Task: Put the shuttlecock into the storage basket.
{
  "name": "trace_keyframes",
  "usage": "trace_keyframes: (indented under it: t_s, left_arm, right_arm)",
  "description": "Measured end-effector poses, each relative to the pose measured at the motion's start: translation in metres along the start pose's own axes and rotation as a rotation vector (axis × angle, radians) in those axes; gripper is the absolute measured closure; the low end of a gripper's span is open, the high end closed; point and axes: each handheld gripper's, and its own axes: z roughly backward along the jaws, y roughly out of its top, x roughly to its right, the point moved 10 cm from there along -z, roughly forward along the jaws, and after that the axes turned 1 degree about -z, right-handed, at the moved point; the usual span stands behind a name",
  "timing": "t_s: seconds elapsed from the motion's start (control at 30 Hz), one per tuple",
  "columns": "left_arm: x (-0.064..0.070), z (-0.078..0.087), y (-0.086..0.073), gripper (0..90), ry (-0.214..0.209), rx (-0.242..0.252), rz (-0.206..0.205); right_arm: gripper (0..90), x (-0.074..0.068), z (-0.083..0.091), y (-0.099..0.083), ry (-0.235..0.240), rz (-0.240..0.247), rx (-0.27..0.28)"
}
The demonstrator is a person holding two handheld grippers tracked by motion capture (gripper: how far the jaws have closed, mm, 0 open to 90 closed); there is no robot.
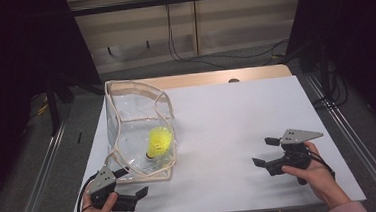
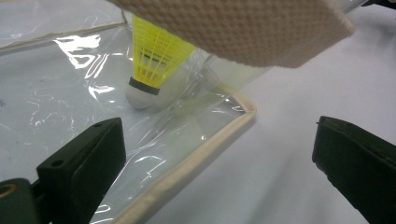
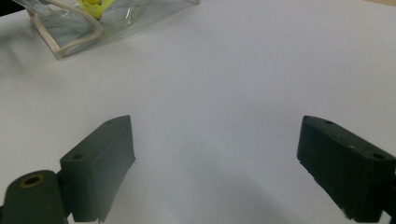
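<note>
My left tongs point(image 1: 131, 187) sit at the lower left of the high view, at the near corner of the clear bag point(image 1: 138, 134). Their jaws stand wide apart and hold nothing. In the left gripper view one jaw lies over the bag's clear plastic point(image 2: 70, 98) at lower left; the other lies over the bare white table point(image 2: 299, 107) at lower right, with the bag's cream-trimmed corner point(image 2: 219, 135) between them. I cannot tell whether either jaw touches the bag.

The yellow shuttlecock point(image 1: 158, 143) is inside the bag, left of centre in the high view. In the left gripper view it point(image 2: 149, 60) stands at upper centre, white tip down, with a cream strap point(image 2: 243, 28) crossing above it.

My right tongs point(image 1: 272, 155) rest at the lower right of the high view, well apart from the bag. Their jaws are spread wide and empty over the bare table point(image 3: 219, 93). The bag point(image 3: 93, 23) shows at the upper left of the right gripper view.
</note>
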Motion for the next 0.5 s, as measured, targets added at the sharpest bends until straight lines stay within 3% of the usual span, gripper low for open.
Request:
trace_keyframes:
  t_s: [0.5]
  left_arm:
    - [0.0000,0.0000,0.0000,2.6,-0.001,0.000,0.000]
  right_arm:
    - [10.9,0.0045,0.0031,-0.0087,-0.022,0.001,-0.007]
